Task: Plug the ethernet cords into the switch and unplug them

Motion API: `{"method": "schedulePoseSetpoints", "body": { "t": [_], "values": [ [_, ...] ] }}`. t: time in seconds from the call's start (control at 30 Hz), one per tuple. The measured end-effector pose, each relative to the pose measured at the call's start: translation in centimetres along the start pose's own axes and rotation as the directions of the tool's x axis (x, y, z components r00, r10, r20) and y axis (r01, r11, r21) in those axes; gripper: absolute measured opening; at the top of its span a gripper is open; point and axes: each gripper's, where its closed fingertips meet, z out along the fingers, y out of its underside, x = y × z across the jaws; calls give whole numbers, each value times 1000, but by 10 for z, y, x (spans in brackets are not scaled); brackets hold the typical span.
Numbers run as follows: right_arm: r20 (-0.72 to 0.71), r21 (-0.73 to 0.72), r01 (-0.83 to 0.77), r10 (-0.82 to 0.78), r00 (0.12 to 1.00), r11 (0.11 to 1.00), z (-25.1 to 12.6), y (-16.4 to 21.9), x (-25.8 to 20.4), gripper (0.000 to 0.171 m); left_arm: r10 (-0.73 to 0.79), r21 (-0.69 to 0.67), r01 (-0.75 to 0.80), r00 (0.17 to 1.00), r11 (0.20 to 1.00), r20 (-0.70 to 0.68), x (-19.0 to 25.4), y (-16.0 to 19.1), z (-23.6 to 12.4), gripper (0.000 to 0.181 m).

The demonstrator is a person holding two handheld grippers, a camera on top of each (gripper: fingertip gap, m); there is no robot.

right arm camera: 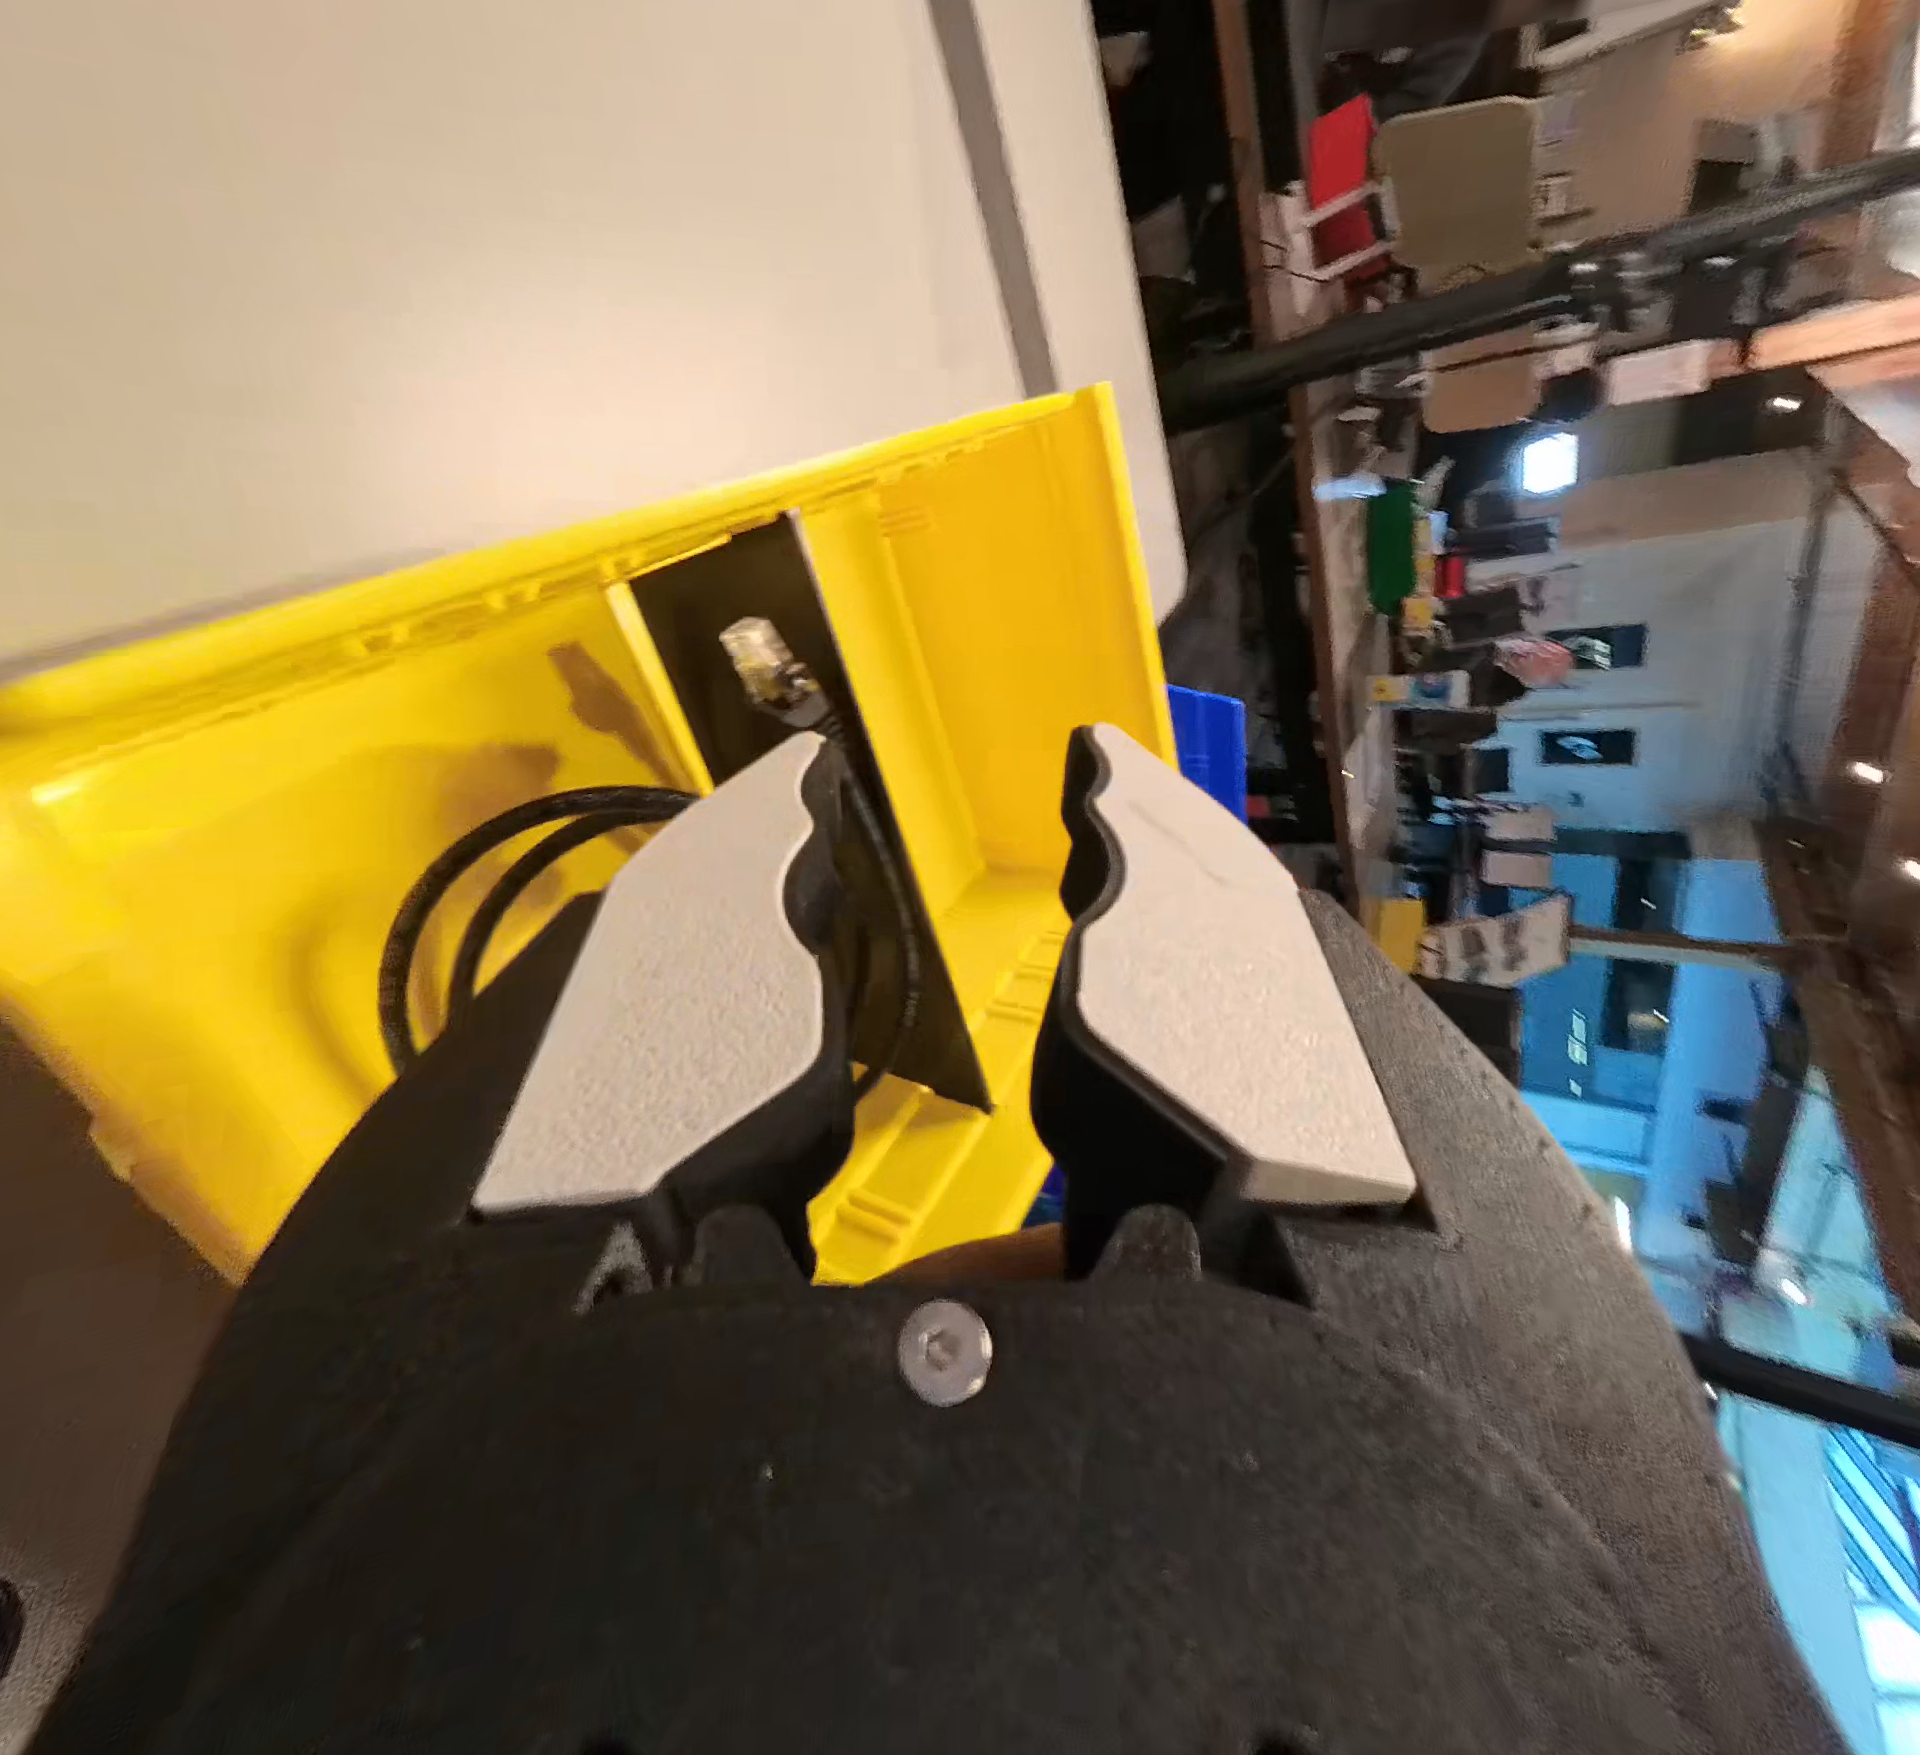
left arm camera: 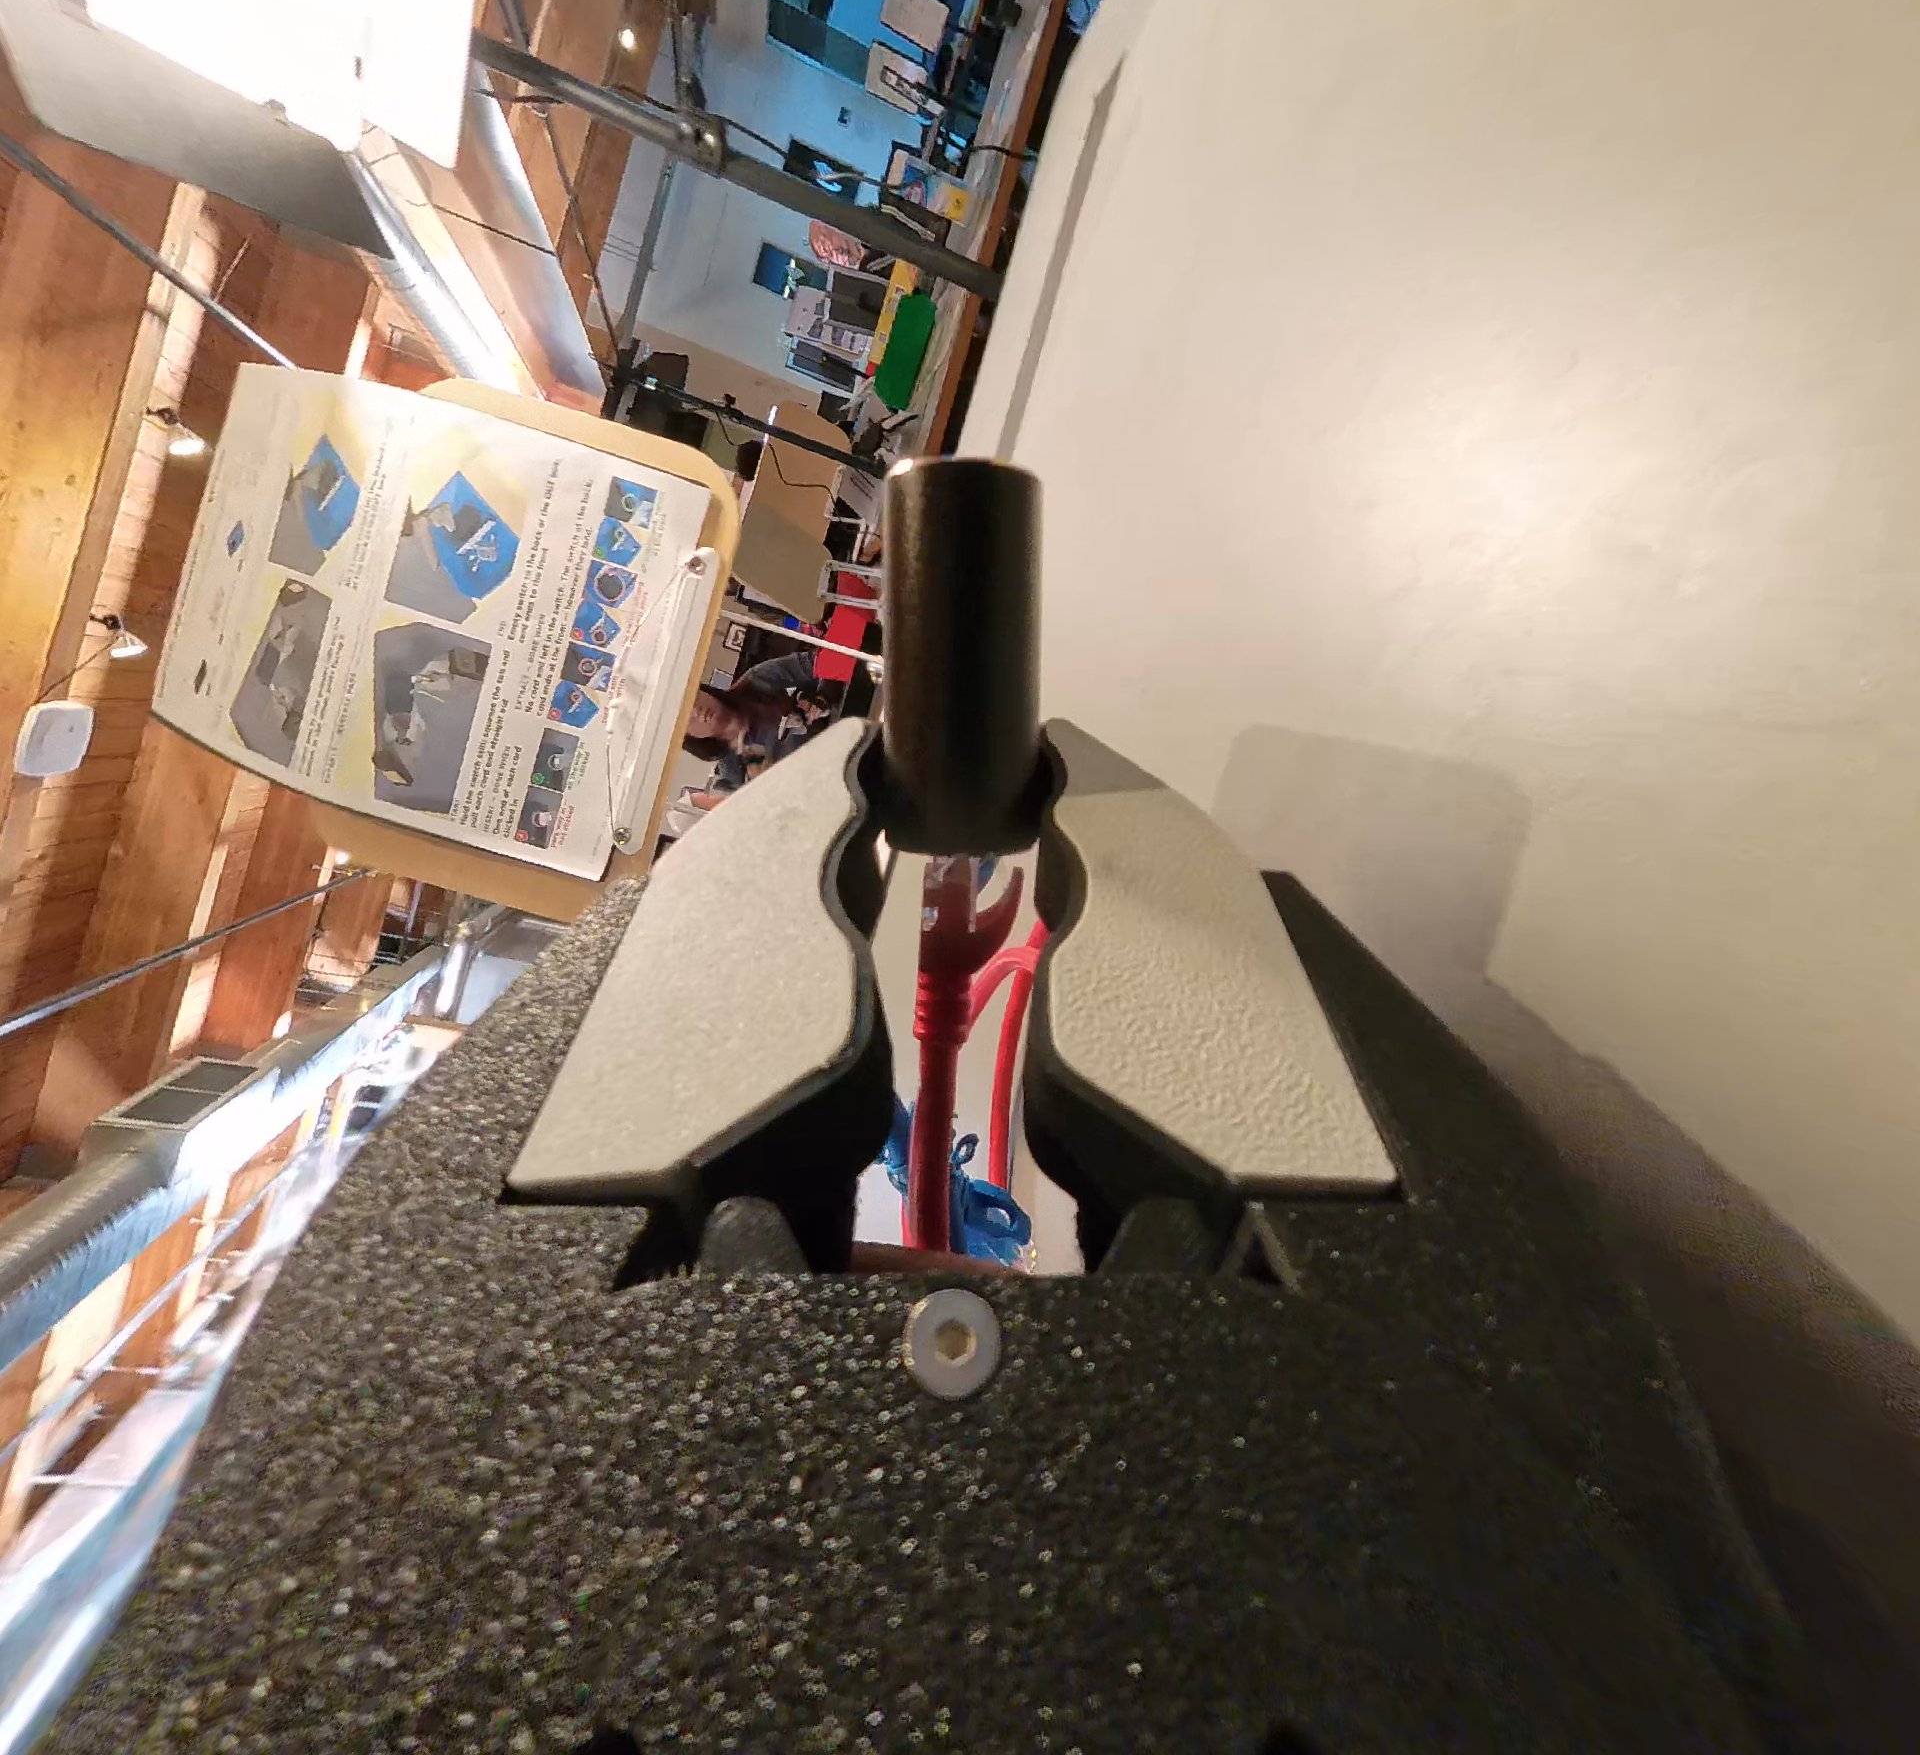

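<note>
In the left wrist view my left gripper [left arm camera: 956, 770] is shut on a dark, rounded black block [left arm camera: 961, 625], apparently the switch seen end-on, which sticks out past the fingertips. Below the jaws a red ethernet cord [left arm camera: 940, 988] with its plug points toward the block, and a blue cord [left arm camera: 977, 1196] lies beneath it. In the right wrist view my right gripper [right arm camera: 948, 760] is open and empty over a yellow bin [right arm camera: 997, 583]. A coiled black ethernet cord [right arm camera: 447, 895] lies in the bin, its clear plug [right arm camera: 758, 656] resting against a black divider [right arm camera: 914, 926].
A white table surface [left arm camera: 1455, 355] fills one side of the left wrist view. An instruction sheet on a board [left arm camera: 436, 625] stands beyond it, with a person [left arm camera: 727, 718] farther off. A blue bin [right arm camera: 1205, 749] sits behind the yellow one. Shelves and clutter fill the background. My right fingertips sit around 40 cm from my left ones.
</note>
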Motion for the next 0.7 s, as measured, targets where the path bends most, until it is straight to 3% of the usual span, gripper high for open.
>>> {"method": "schedulePoseSetpoints", "body": {
  "t": [0.07,0.17,0.3,0.4,0.5,0.6,0.7],
  "values": [
    [-80,40,-40,43,996,998,-15,-19,6,41,-90,33,89,996,995,23,-10,-3,-2,26],
    [-111,214,-129,155,982,968,-39,-72,-5,36,-291,124,284,956,951,41,-31,-9,-9,26],
    [32,518,-241,263,964,821,-57,-166,-55,30,-514,309,497,857,811,-28,-55,-21,-26,25],
    [227,633,-373,298,927,679,-49,-232,-101,29,-628,443,611,767,656,-128,-73,-33,-44,25],
    [335,639,-456,309,890,619,-28,-283,-137,33,-698,520,735,640,435,-321,-85,-44,-61,26],
    [444,652,-567,354,823,504,-28,-325,-151,35,-708,506,832,498,227,-501,-91,-48,-71,26],
    [518,668,-632,364,774,393,-44,-356,-152,33,-637,410,911,334,31,-694,-90,-54,-78,25]
  ]
}}
